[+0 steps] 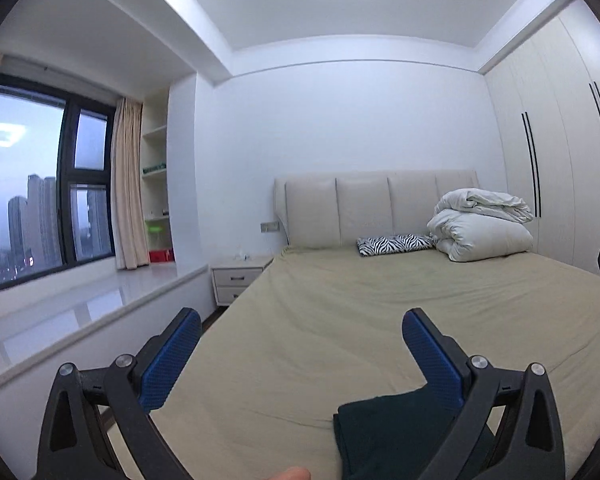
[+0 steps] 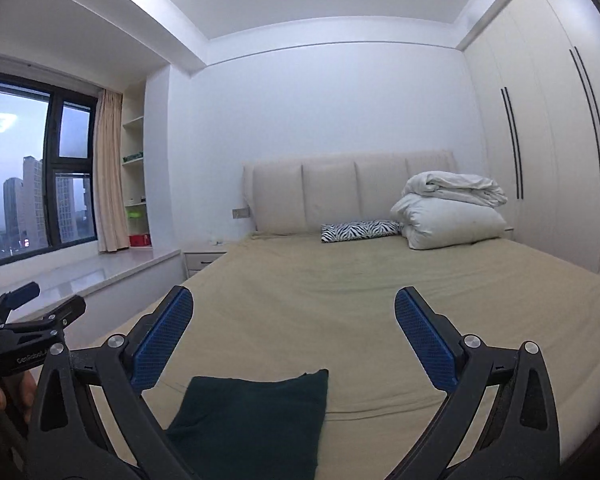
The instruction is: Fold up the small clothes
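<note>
Bedroom, olive-sheeted bed [image 2: 340, 300], white duvet [image 2: 452, 212] and zebra pillow [image 2: 360, 230] by the headboard. Dark green garment [image 2: 252, 420] flat near the bed's front edge, squared off and looking already folded; left gripper [image 1: 300, 332] and right gripper [image 2: 294, 312] both spread wide, empty, raised level above it. Garment's near edge cut off behind the tools, fold layers hard to make out, further clothes out of sight.

A wide bed [image 2: 340, 292] with a padded cream headboard and a slightly wrinkled olive-beige sheet carries everything. On its near edge lies a folded dark green cloth garment [image 2: 252, 420], flat and squarish. At the head end a zebra-striped black-and-white pillow [image 2: 360, 230] lies flat, and just beside it, toward the wardrobe side, sits a bundled white duvet [image 2: 452, 210].
</note>
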The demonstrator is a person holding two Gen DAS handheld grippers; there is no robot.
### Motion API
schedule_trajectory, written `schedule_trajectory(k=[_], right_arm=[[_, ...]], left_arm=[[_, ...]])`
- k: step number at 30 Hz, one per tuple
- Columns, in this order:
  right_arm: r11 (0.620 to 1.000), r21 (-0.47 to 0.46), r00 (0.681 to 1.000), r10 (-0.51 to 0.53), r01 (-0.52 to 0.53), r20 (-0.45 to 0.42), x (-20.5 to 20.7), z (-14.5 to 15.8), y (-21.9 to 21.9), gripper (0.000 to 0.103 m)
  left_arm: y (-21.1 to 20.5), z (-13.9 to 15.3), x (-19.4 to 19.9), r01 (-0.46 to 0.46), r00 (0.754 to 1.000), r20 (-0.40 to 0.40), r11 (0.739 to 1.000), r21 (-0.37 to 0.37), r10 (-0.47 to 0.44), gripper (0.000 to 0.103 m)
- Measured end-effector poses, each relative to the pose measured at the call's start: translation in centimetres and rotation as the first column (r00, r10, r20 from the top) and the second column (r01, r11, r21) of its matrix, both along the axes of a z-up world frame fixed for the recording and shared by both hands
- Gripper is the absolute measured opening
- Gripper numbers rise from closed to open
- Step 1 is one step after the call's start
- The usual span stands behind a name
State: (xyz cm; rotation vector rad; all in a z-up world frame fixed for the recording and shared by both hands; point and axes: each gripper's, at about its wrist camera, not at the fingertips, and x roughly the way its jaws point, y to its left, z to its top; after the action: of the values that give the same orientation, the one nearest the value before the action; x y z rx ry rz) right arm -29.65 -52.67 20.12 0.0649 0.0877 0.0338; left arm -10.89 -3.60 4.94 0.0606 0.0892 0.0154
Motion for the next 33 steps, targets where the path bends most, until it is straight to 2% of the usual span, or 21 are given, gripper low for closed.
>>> schedule_trajectory(k=[1, 4, 6, 8, 10, 13, 15, 16, 17, 21, 25, 30, 33], right_arm=[[1.000, 0.003, 1.000, -0.003, 0.003, 0.006, -0.7, 0.3, 0.0, 0.103], [1.000, 0.005, 1.000, 0.000, 0.000, -0.009, -0.7, 1.6, 0.2, 0.103], [1.000, -0.011, 1.000, -0.004, 0.004, -0.029, -1.0, 1.6, 0.5, 0.103], [0.999, -0.039, 0.998, -0.014, 0.012, -0.067, -0.8, 1.3, 0.8, 0.103], [0.997, -0.073, 0.991, -0.029, 0.020, -0.128, -0.1, 0.1, 1.3, 0.103], [0.996, -0.085, 0.969, -0.042, 0.022, -0.245, 1.6, -2.5, 1.8, 0.103], [0.996, -0.076, 0.933, -0.066, 0.042, -0.354, 2.6, -4.5, 1.9, 0.103], [0.997, -0.070, 0.914, -0.069, 0.045, -0.400, 3.1, -5.4, 1.8, 0.103], [0.997, -0.063, 0.901, -0.070, 0.047, -0.429, 3.4, -6.1, 1.9, 0.103], [0.998, -0.024, 0.826, -0.065, 0.063, -0.560, 4.7, -9.2, 1.6, 0.103], [0.996, 0.005, 0.758, -0.066, 0.091, -0.649, 7.2, -12.5, 0.7, 0.103], [0.994, -0.040, 0.740, -0.105, 0.105, -0.664, 8.3, -14.0, 0.8, 0.103], [0.994, -0.035, 0.728, -0.100, 0.104, -0.679, 9.5, -14.9, 0.5, 0.103]], left_arm=[[0.0, 0.4, -0.3, 0.004, 1.000, -0.005, 1.000, 0.010, -0.004, 0.103], [-0.4, 0.3, 0.4, 0.017, 0.993, -0.118, 0.999, 0.038, -0.012, 0.103], [-0.8, -1.1, 0.5, 0.029, 0.987, -0.157, 0.999, 0.022, -0.025, 0.103], [-1.0, -2.6, 1.4, 0.006, 0.975, -0.222, 0.999, 0.032, 0.001, 0.103], [-1.0, -5.0, 3.0, -0.002, 0.945, -0.327, 0.999, 0.035, 0.013, 0.103], [-0.8, -8.3, 4.8, 0.001, 0.887, -0.462, 1.000, -0.013, -0.007, 0.103], [-0.5, -10.1, 5.4, -0.003, 0.837, -0.546, 0.998, -0.063, -0.032, 0.103], [-0.3, -11.0, 5.8, -0.014, 0.810, -0.587, 0.998, -0.054, -0.021, 0.103], [-0.3, -11.9, 6.0, -0.022, 0.792, -0.610, 0.998, -0.051, -0.014, 0.103], [-0.5, -14.1, 6.4, -0.037, 0.749, -0.663, 0.999, -0.016, 0.017, 0.103], [-0.4, -14.3, 6.8, -0.046, 0.735, -0.677, 0.999, 0.000, 0.034, 0.103], [-0.4, -15.1, 7.1, -0.044, 0.712, -0.701, 0.999, -0.008, 0.026, 0.103], [-0.5, -15.9, 7.4, -0.039, 0.695, -0.719, 0.999, -0.022, 0.012, 0.103]])
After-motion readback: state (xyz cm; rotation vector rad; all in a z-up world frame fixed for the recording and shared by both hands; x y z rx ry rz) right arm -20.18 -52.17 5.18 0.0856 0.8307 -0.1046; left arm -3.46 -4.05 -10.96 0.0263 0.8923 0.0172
